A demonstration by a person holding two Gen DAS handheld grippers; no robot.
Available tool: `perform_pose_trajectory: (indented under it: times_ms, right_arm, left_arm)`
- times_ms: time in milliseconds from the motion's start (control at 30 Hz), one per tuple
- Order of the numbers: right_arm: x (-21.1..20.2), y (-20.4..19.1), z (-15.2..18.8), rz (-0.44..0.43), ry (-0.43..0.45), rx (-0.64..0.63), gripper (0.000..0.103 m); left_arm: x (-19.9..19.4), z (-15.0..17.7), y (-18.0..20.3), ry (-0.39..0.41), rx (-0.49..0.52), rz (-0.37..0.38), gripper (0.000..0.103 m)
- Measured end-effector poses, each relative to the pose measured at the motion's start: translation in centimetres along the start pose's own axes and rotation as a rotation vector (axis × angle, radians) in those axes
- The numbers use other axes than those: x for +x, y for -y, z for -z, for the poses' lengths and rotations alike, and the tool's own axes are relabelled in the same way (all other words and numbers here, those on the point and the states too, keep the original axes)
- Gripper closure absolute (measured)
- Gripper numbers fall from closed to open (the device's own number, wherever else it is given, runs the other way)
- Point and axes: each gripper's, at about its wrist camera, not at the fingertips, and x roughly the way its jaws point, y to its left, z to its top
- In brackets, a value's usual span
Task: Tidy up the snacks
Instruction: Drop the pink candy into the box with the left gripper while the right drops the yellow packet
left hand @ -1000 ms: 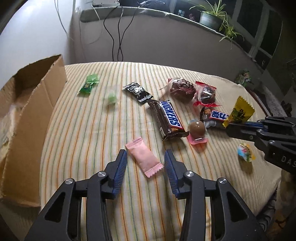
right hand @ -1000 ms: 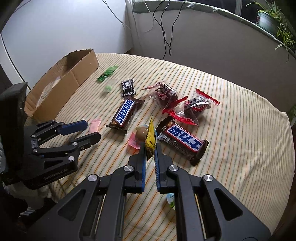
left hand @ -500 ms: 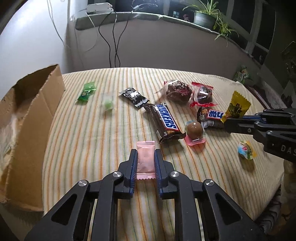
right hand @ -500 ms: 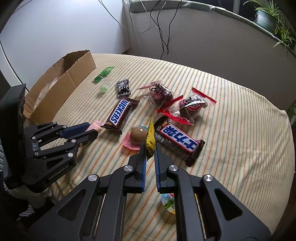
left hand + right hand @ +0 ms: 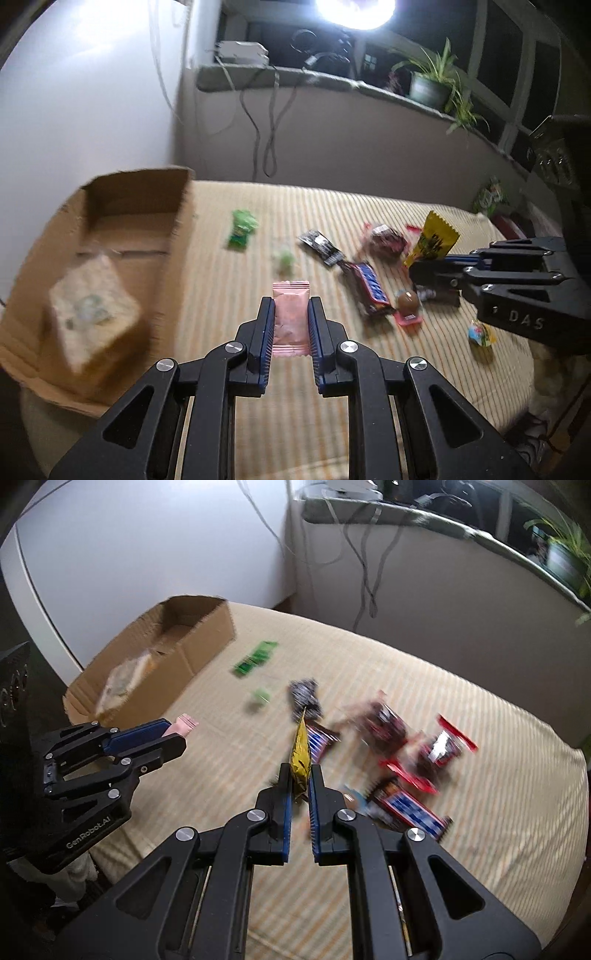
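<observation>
My left gripper [image 5: 291, 306] is shut on a pink snack packet [image 5: 290, 317] and holds it above the striped table, right of the open cardboard box [image 5: 107, 236]. It also shows in the right wrist view [image 5: 177, 734] with the pink packet [image 5: 184, 724] sticking out. My right gripper [image 5: 300, 775] is shut on a yellow snack packet [image 5: 301, 760], held upright above the table; in the left wrist view the right gripper [image 5: 421, 267] holds the yellow packet [image 5: 432, 238]. The box [image 5: 155, 653] holds a pale wrapped packet [image 5: 92, 314].
Loose snacks lie on the striped cloth: a green packet [image 5: 242, 229], a small green candy [image 5: 283, 258], a black packet [image 5: 321, 246], a Snickers bar [image 5: 369, 288], a brown egg candy [image 5: 406, 301], red-wrapped candies [image 5: 384, 727], another bar [image 5: 406, 808]. A grey ledge with cables and plants runs behind.
Both grippers have lifted with their packets and moved left toward the box. The views are blurred by motion. The box now shows its inside.
</observation>
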Motion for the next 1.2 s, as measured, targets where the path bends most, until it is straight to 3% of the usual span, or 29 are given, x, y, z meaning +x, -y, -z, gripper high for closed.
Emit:
perform_pose_trajectory:
  times_ms: [600, 1200]
  right_arm:
    - [4.8, -10.3, -7.5, -0.113, 0.013, -0.171, 0.095]
    - [9.9, -14.2, -10.9, -0.173, -0.025, -0.198, 0.095]
  left_arm:
    - [-3.5, -0.6, -8.8, 0.075, -0.110, -0.137, 0.086]
    - [-3.5, -0.1, -11.9, 0.080, -0.150, -0.175, 0.085]
